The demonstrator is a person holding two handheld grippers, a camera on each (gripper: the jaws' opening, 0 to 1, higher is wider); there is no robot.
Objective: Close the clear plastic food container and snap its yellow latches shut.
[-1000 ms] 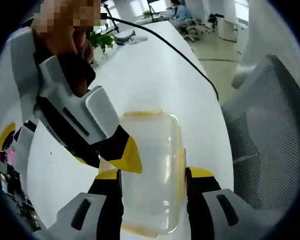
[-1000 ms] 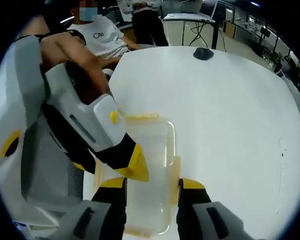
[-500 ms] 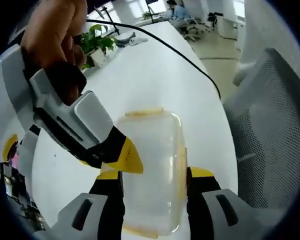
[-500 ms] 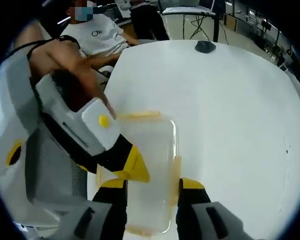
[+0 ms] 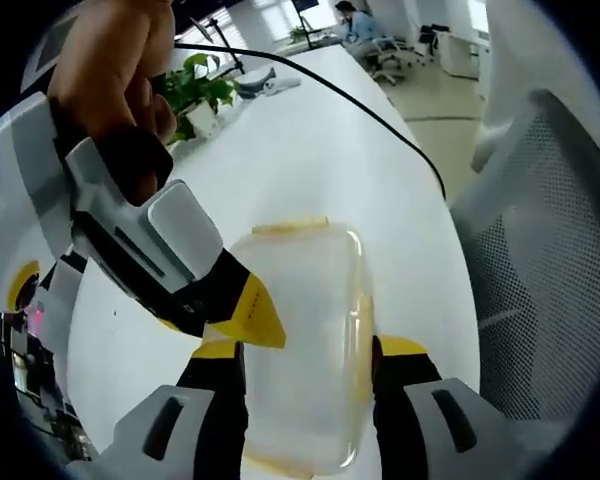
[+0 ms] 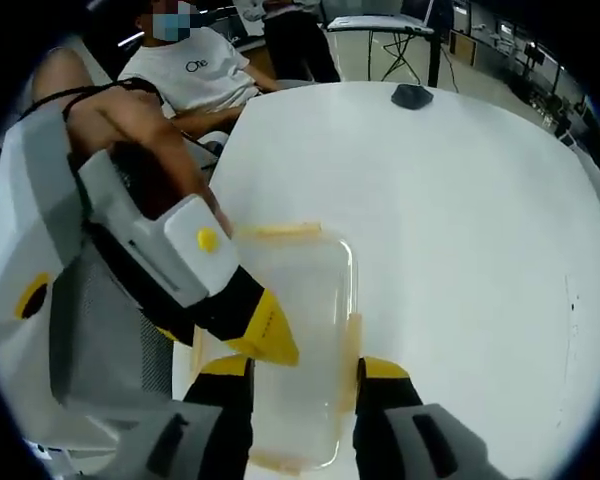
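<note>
**Both grippers pinch the clear container at the counter's edge**

The white counter (image 5: pixel 310 140) fills most of the left gripper view, with a mesh office chair (image 5: pixel 540 270) along its right side. In the right gripper view the same counter (image 6: pixel 460 220) spreads out to the right, and a seated person in a white shirt (image 6: pixel 195 70) sits at its far-left edge.

The clear plastic food container (image 5: pixel 305 340) lies on the counter near its edge, lid on. In the left gripper view it sits squarely between the left gripper's (image 5: pixel 305 360) two yellow-tipped jaws, which press against its long sides. The right gripper (image 5: pixel 245 310) comes in from the left of that view, held by a hand (image 5: pixel 115 60), its yellow tip resting on the container's near-left corner.

In the right gripper view the container (image 6: pixel 300 350) is likewise clamped between the right gripper's (image 6: pixel 300 375) own jaws, and the left gripper (image 6: pixel 260 330) enters from the left, its yellow tip touching the container's left side.

Yellow latches show at the container's far end (image 6: pixel 280 232) and along its right side (image 6: pixel 352 335).

A black cable (image 5: pixel 380 120) crosses the counter, and a potted plant (image 5: pixel 195 95) stands behind the hand.

Compared with a second ago, the container lies in the same place between the jaws; the other gripper's tip has shifted only slightly along its left edge.
</note>
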